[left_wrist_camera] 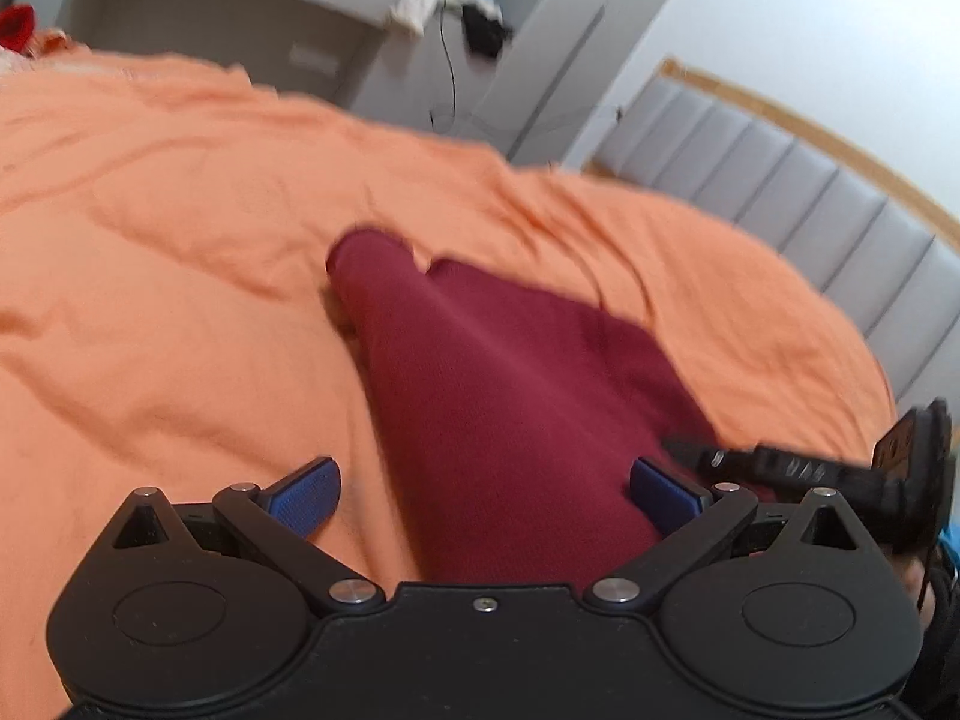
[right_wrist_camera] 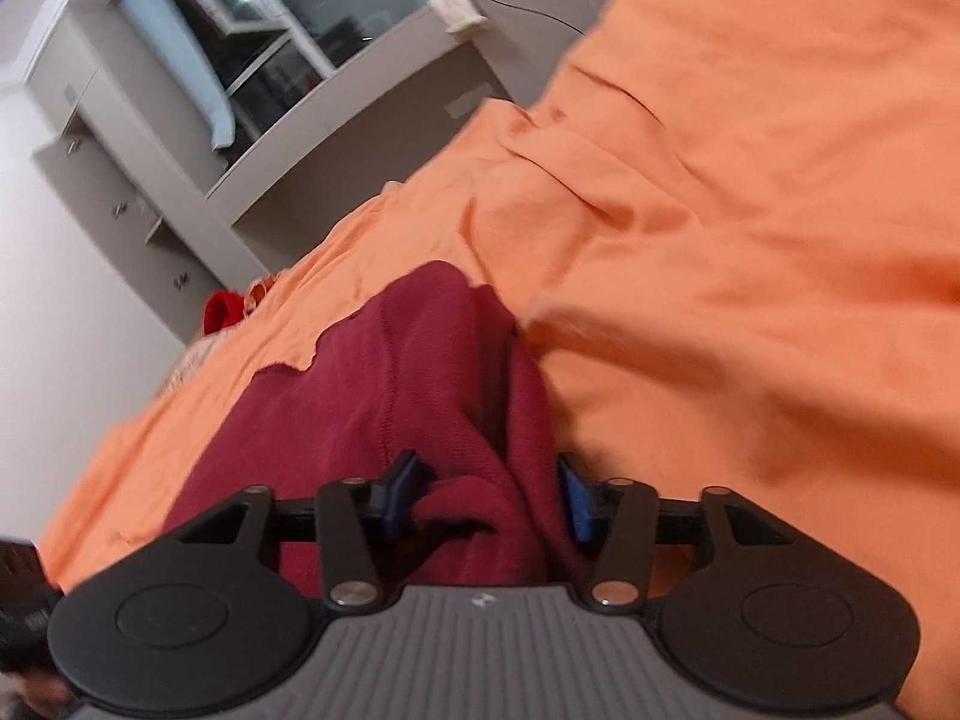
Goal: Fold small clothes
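Note:
A small dark red garment [left_wrist_camera: 480, 372] lies on the orange bed sheet [left_wrist_camera: 180, 240], stretched out away from me. My left gripper [left_wrist_camera: 483, 495] is open, its blue pads [left_wrist_camera: 303, 495] wide apart with the garment's near end between them, untouched. In the right wrist view the same garment [right_wrist_camera: 396, 372] bunches up between the blue pads [right_wrist_camera: 573, 501] of my right gripper [right_wrist_camera: 486, 495], which stand partly apart around a thick fold. The right gripper also shows in the left wrist view [left_wrist_camera: 840, 468] at the right edge.
A grey padded headboard [left_wrist_camera: 810, 204] stands at the back right. A grey shelf unit [left_wrist_camera: 240, 30] with a cloth and a black cable on it stands beyond the bed. A red item [right_wrist_camera: 225, 309] lies at the sheet's far edge. A dark window [right_wrist_camera: 300, 18] shows.

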Action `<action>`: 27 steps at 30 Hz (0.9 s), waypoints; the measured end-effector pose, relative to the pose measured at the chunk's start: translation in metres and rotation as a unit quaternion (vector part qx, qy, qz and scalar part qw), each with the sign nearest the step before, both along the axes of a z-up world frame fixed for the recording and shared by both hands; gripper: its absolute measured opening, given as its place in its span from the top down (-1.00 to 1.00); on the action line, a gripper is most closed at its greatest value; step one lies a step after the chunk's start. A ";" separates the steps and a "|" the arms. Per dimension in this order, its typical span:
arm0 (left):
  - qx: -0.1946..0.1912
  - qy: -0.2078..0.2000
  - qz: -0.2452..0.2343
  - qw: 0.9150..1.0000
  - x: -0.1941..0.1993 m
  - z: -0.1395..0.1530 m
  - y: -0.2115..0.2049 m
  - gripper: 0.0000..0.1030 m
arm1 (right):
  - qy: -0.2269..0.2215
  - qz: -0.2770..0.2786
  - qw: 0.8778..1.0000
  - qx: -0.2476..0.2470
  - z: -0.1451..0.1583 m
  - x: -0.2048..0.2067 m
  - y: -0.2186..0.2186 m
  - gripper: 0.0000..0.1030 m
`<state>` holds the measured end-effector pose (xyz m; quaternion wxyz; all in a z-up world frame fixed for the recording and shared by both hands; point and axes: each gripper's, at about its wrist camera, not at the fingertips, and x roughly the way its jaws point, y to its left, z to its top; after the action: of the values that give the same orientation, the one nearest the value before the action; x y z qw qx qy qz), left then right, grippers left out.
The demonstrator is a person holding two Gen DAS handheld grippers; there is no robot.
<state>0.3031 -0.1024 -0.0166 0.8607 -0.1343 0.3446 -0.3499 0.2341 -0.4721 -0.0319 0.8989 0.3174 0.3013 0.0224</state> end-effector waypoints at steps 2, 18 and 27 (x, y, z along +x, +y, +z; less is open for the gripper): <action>-0.001 -0.001 -0.011 1.000 0.005 -0.004 -0.002 -0.99 | 0.007 -0.003 0.999 0.036 -0.005 0.005 -0.009 -0.22; -0.009 0.015 -0.020 1.000 0.015 -0.013 -0.003 -0.99 | -0.006 0.029 0.999 0.041 -0.014 0.032 -0.003 -0.22; -0.009 0.012 -0.019 1.000 0.013 -0.012 -0.002 -0.99 | -0.007 0.018 0.999 0.048 -0.015 0.029 -0.003 -0.24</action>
<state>0.3158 -0.1046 -0.0289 0.8486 -0.1394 0.3543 -0.3673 0.2631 -0.4755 -0.0472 0.8843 0.3541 0.2994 0.0553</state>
